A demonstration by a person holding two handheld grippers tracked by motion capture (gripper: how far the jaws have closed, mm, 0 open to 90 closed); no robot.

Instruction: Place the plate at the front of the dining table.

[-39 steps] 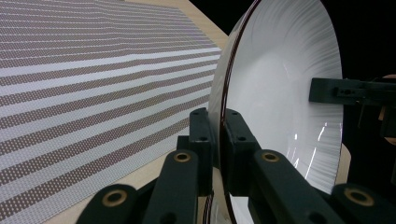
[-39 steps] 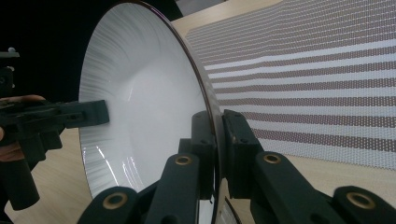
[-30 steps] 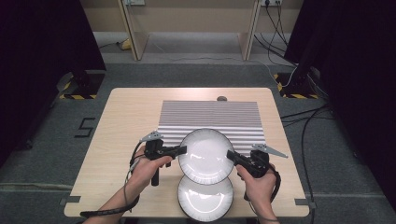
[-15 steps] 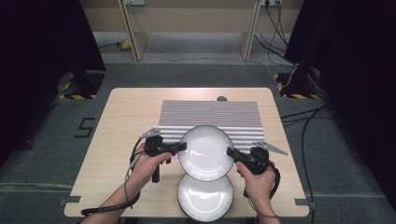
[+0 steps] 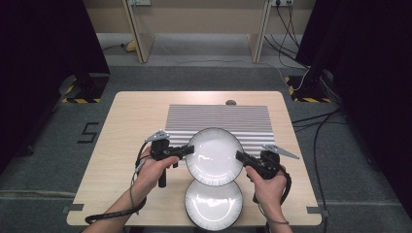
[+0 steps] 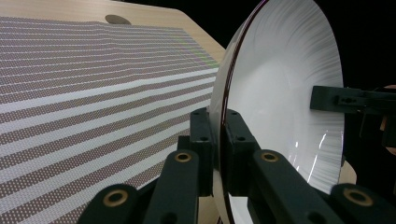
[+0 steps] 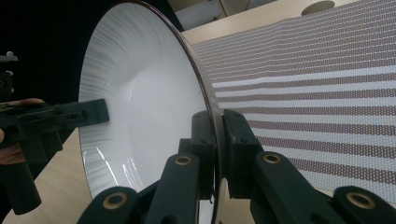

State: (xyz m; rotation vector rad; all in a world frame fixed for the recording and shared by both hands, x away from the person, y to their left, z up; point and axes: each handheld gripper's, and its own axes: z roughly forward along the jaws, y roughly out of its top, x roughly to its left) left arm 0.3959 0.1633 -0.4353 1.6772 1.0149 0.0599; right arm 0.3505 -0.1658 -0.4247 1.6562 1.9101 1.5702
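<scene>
A white plate with a dark rim (image 5: 214, 156) hangs over the near edge of the striped mat (image 5: 218, 116), held from both sides. My left gripper (image 5: 191, 150) is shut on its left rim, and in the left gripper view the jaws pinch the rim (image 6: 218, 149) of the plate (image 6: 280, 84). My right gripper (image 5: 238, 156) is shut on the opposite rim, clamped the same way (image 7: 217, 149) on the plate (image 7: 140, 102). A second white plate (image 5: 214, 204) lies flat on the table just below it, at the front edge.
The wooden table (image 5: 131, 126) carries the striped mat across its middle and back. A small round dark disc (image 5: 230, 102) sits at the mat's far edge. Cables trail from both grippers toward the table's front edge.
</scene>
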